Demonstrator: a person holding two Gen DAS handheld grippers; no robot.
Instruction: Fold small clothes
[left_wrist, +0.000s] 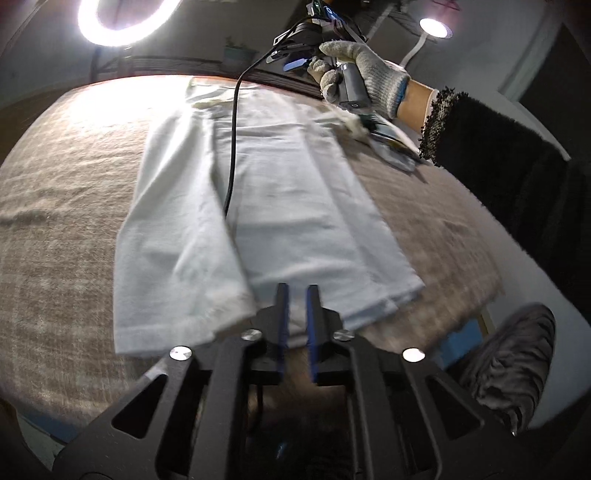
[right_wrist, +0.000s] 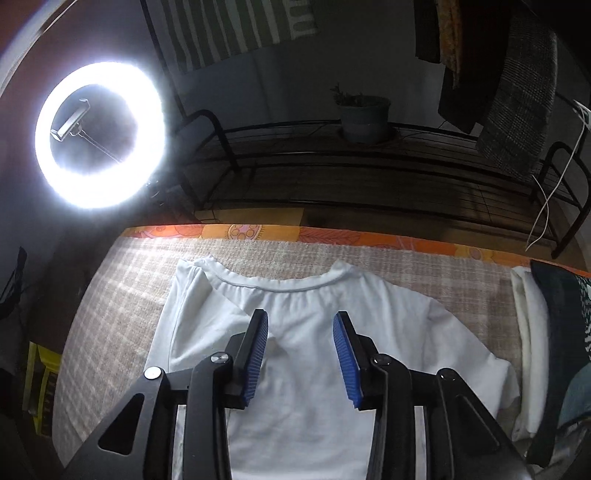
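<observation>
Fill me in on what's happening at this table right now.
A person with a handheld gripper in each hand is folding a white T-shirt laid flat on a beige woven cloth. One side is already folded in over the body. The left gripper is at the hem end, fingers nearly together; whether it pinches the fabric is unclear. The right gripper hangs open above the chest below the neckline, gripping nothing. More folded clothes lie to the right.
</observation>
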